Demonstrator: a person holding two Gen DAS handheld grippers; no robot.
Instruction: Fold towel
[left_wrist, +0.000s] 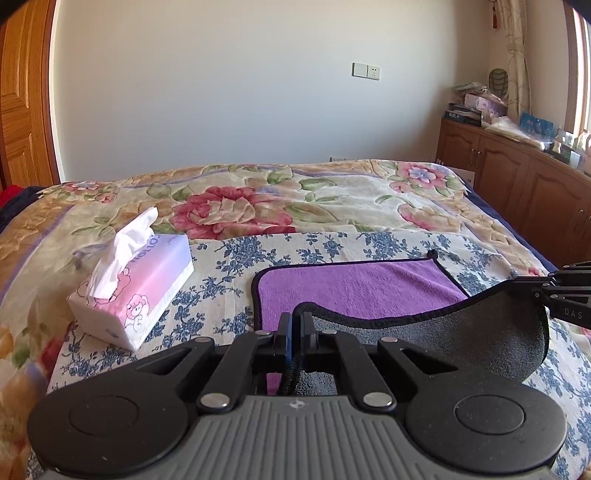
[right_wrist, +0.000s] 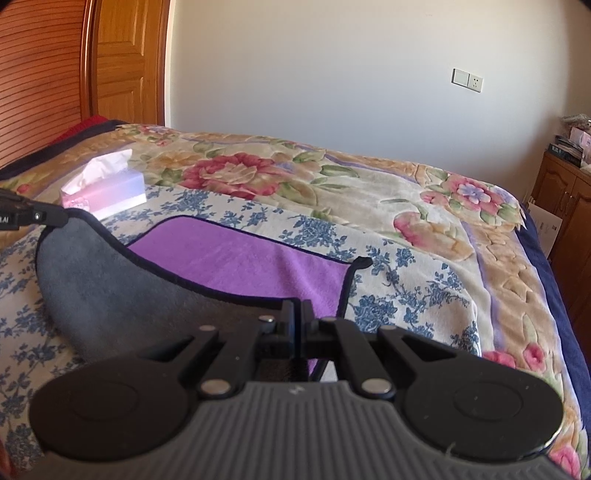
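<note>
Tongs, left and right, each clamp a near corner of the purple-and-grey towel, lifted over the bed. Soft, light cloth sags between; corners grip best. Tissue box beyond.

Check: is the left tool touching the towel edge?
Touching. The left wrist view shows the left tool shut on the towel, its black hem pinched between the fingers and lifted, grey underside showing.
</note>
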